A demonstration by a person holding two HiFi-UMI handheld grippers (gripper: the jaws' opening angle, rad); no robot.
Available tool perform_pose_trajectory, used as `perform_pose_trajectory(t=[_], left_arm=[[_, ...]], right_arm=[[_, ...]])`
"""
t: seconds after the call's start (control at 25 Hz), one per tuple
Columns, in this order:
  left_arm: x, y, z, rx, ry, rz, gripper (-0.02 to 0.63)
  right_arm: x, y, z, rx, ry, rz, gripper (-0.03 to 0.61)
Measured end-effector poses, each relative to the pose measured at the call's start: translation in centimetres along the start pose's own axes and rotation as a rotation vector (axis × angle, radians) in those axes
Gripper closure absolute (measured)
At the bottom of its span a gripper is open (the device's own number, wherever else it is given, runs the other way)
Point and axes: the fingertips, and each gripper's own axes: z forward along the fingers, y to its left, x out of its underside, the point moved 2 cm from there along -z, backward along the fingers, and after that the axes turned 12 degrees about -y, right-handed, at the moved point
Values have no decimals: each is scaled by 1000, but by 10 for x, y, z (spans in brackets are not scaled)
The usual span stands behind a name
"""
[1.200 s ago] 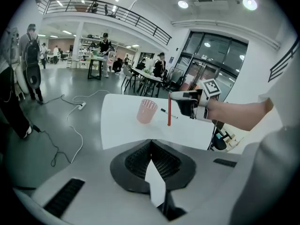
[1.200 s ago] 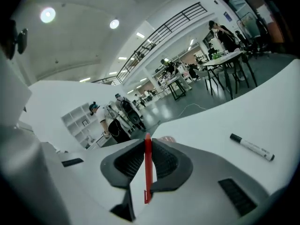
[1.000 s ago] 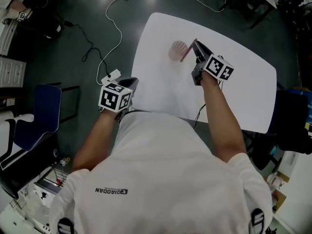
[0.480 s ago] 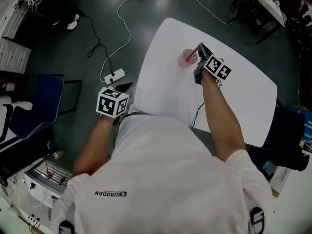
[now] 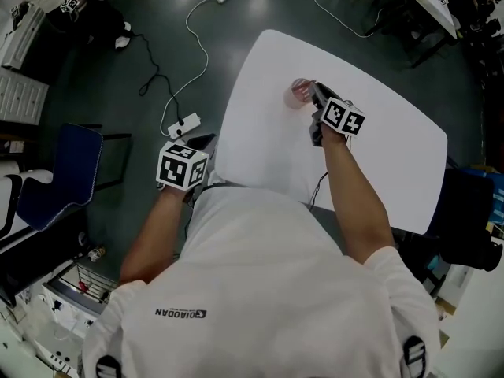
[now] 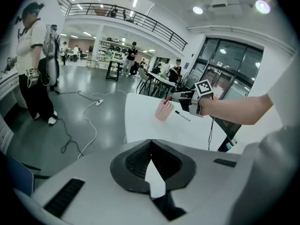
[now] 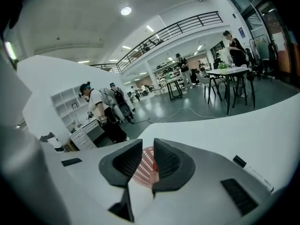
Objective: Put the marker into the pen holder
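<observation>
A pink mesh pen holder (image 5: 298, 92) stands on the white table (image 5: 378, 156). My right gripper (image 5: 313, 90) hovers just over its rim. In the left gripper view a red marker (image 6: 168, 99) sticks up out of the holder (image 6: 164, 111) towards the right gripper (image 6: 178, 96). In the right gripper view the right gripper (image 7: 148, 146) has just been opening. The holder (image 7: 144, 168) and a strip of the red marker (image 7: 154, 163) show in the gap, and the pads do not press on it. My left gripper (image 5: 206, 142), off the table's left edge, is shut and empty (image 6: 151, 142).
Beside the holder a second marker (image 6: 182, 116) with a black cap lies on the table. Left of the table, a power strip (image 5: 183, 124) and cables are on the floor, and a blue chair (image 5: 59, 176) stands further left. People stand in the hall behind.
The right gripper has come down over the holder. The red marker that slanted out from its jaws now stands in the holder. The left gripper shifted slightly, then stayed still.
</observation>
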Motion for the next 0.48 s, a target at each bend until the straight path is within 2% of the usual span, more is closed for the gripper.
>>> perform_pose_trajectory(t=[0.2, 0.48], left_arm=[[-5, -11, 11, 28, 7, 17, 588], [-13, -25, 21, 58, 16, 54, 588]], right_arm=[[-7, 0, -12, -29, -18, -14, 483], [-20, 7, -36, -78, -66, 40, 510]])
